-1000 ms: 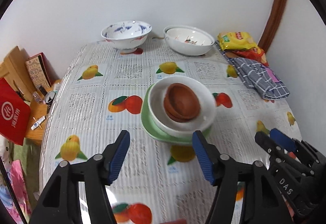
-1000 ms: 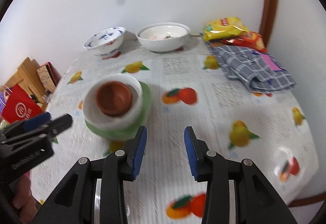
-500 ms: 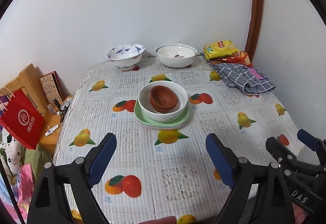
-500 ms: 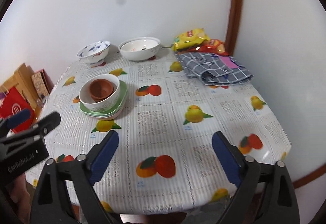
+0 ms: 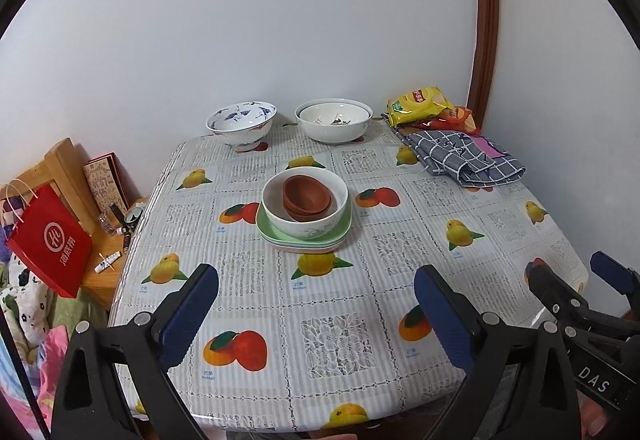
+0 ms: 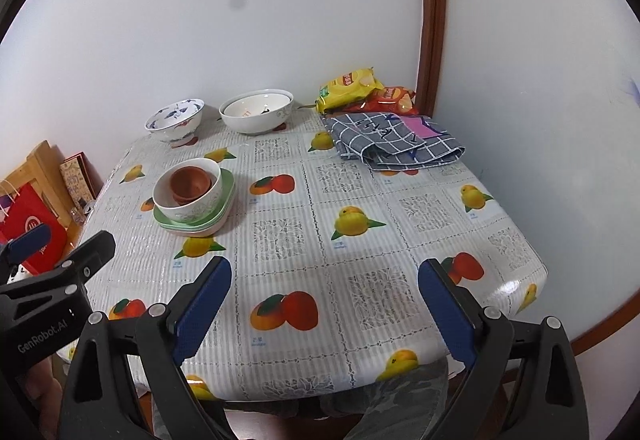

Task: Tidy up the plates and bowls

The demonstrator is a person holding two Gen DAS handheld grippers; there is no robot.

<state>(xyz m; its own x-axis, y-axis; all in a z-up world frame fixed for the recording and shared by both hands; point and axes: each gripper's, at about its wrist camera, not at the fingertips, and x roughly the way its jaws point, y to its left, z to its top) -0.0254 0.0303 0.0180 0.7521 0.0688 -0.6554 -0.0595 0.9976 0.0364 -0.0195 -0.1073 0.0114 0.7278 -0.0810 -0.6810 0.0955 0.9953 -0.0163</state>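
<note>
Stacked brown bowls sit inside a white bowl, which rests on stacked green plates mid-table. A blue-patterned bowl and a wide white bowl stand at the table's back edge. My left gripper is open and empty, held back over the front of the table. My right gripper is open and empty, also held back at the front, to the right of the stack.
A fruit-print cloth covers the table. A grey checked cloth and snack bags lie back right. A red paper bag and wooden furniture stand left of the table. Walls close off the back and right.
Both grippers have pulled back and up from the stack, and both opened wide. The stack of bowls and plates stays in place on the table.
</note>
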